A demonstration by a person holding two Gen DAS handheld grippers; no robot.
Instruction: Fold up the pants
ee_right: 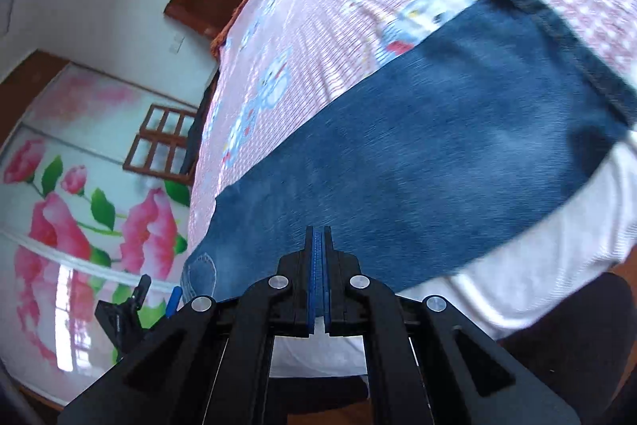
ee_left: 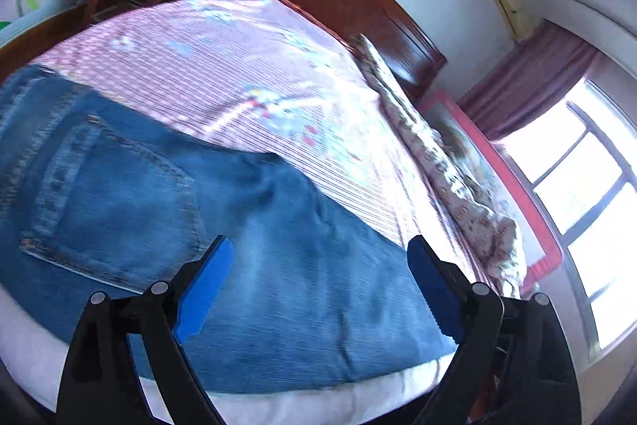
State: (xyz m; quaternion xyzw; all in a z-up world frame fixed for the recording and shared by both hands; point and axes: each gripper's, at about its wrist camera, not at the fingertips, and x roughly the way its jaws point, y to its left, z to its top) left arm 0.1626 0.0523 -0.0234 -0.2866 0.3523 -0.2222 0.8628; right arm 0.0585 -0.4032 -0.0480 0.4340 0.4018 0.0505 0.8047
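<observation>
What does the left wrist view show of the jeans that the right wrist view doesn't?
Only the left wrist view shows the stitched back pocket, with the left claw open above the denim. Only the right wrist view shows the hemmed leg end, with the right claw shut, nothing visibly between its pads. Both show the blue denim jeans flat on the pink patterned bedsheet.

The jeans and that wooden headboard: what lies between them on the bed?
In the left wrist view, only the pink patterned bedsheet lies between the jeans and the headboard. A floral quilt lies off to the side, by the window.
</observation>
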